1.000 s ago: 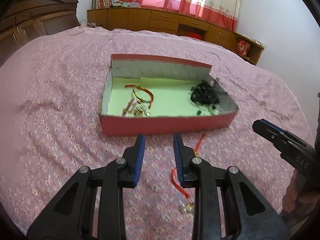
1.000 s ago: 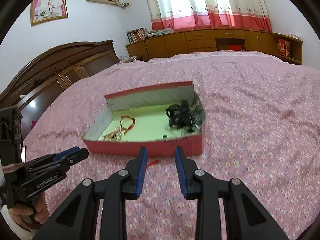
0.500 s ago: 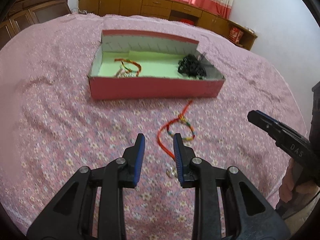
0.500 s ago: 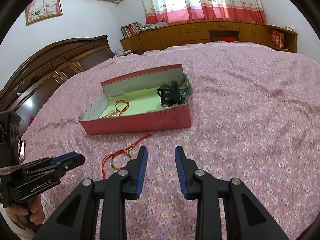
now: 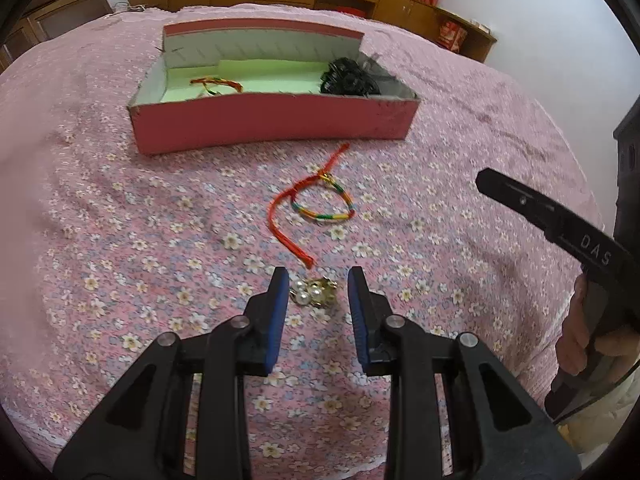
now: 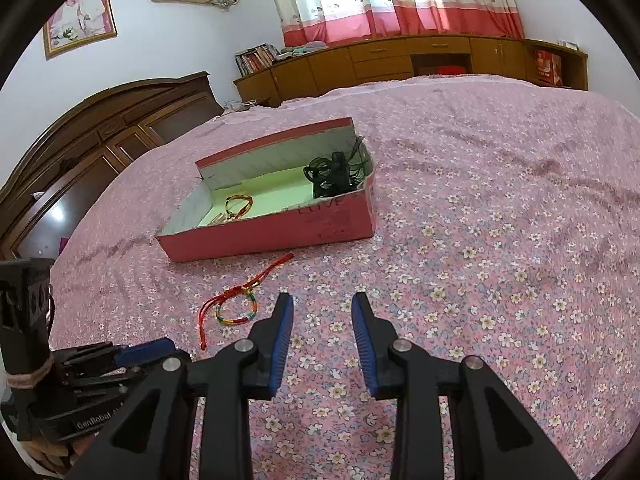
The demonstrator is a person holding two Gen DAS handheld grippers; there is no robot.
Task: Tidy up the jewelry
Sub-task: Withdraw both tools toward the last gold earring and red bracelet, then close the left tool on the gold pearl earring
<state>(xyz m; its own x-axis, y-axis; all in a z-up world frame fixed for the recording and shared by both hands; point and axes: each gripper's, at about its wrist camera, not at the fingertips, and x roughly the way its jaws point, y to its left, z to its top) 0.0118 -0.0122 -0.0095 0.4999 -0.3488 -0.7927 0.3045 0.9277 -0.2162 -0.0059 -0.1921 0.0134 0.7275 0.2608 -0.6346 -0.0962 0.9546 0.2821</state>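
Straddling the pearl earrings (image 5: pixel 314 293), left gripper (image 5: pixel 318 294) has jaws parted, pads clear, likely lined up for a pinch. Right gripper (image 6: pixel 322 320) hangs parted and empty over bare bedspread (image 6: pixel 480 240), probably waiting. Count: one box (image 5: pixel 272 124); inside, one braided bracelet (image 5: pixel 216 83) and one black tangle (image 5: pixel 348 78). Outside, one rainbow cord bracelet (image 5: pixel 320 210) between box and earrings.

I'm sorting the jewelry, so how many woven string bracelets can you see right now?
2. One bracelet lies on the bedspread in front of the red box; another bracelet lies inside the box, at its left end. More could be hidden behind the box's front wall.
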